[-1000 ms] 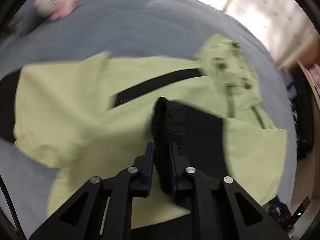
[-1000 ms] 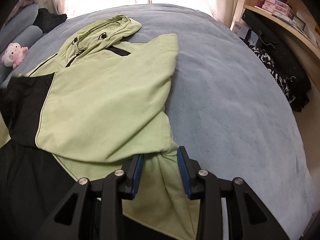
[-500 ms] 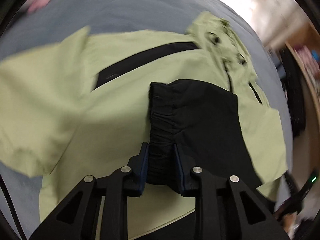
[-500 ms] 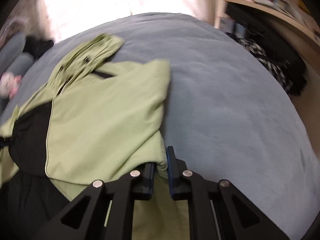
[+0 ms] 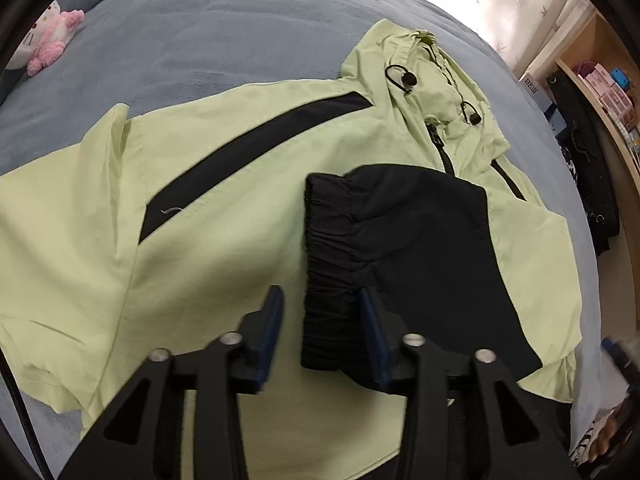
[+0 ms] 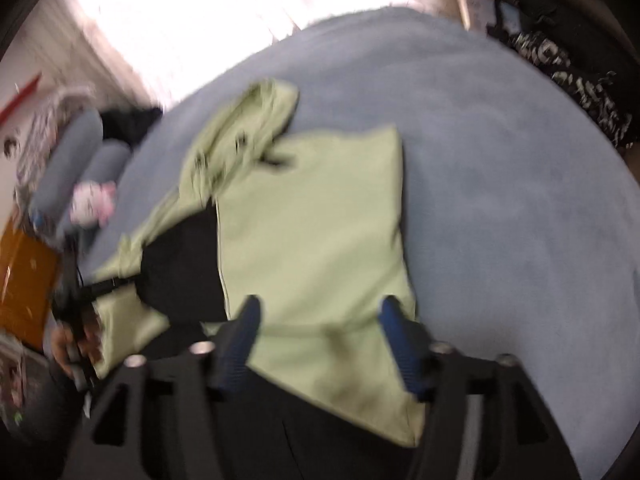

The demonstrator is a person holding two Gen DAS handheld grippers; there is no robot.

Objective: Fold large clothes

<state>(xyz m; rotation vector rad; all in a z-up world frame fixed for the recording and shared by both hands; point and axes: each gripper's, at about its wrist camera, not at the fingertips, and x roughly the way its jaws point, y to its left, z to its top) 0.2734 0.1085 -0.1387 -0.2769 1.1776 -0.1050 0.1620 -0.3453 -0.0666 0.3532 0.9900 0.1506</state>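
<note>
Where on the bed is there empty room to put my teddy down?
The blue bedspread is bare between the green jacket and the shelf side, and again between the jacket's shoulder and the pink plush toy. The middle is crowded: jacket, black cuff.

— Any writing you can make out from here?

— Hardly. There's a small white box [image 5: 531, 85] at the foot of the shelf unit [image 5: 600, 92] with dark characters printed on it, but they're too small and skewed to read.

— And the pink boxes [image 5: 600, 80] on the shelf?

— Just colour, no legible print. The black fabric with white markings [image 6: 576, 80] is blurred; whether those marks are letters, I cannot tell.
</note>
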